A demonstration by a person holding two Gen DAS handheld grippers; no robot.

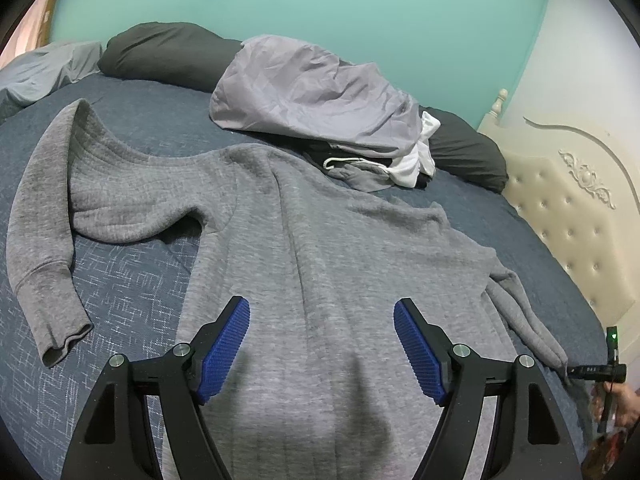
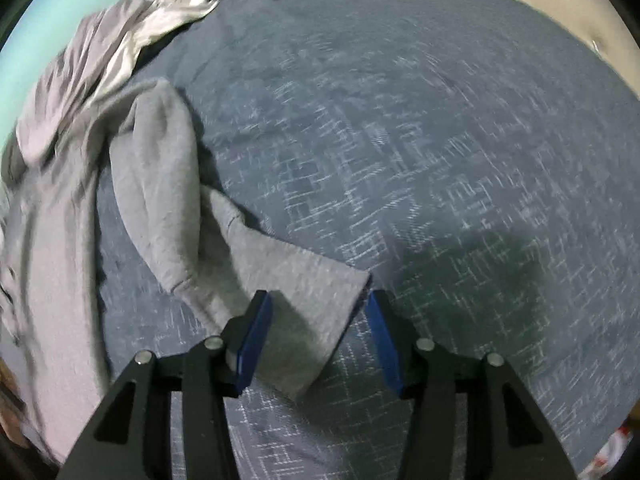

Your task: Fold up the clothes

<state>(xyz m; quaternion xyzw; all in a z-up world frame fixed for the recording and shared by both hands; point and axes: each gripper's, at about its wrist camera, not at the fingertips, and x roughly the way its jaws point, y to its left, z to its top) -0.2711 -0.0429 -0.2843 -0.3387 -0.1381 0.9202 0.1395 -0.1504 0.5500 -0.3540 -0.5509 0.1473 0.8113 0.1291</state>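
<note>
Folding barely begun — grey sweater lies flat at centre of blue bedspread, no fold made. Right sleeve cuff at 6 o'clock between half-spread, non-gripping pads of right gripper. Left gripper wide, empty, above hem. Clothes pile at 12 o'clock — untouched.

**Soft knits, matt plastic, ribbed rubber**

Beneath the left gripper lies a grey sweatshirt of matt, fleecy, faintly ribbed knit. Its pads look like blue, finely ridged rubber on matt black plastic arms with shiny metal pins. Under both grippers the bedspread is matt blue woven cloth. Ahead, a lilac sheet looks thin, smooth and crumpled. To the right, the headboard is cream, tufted, slightly glossy.
</note>
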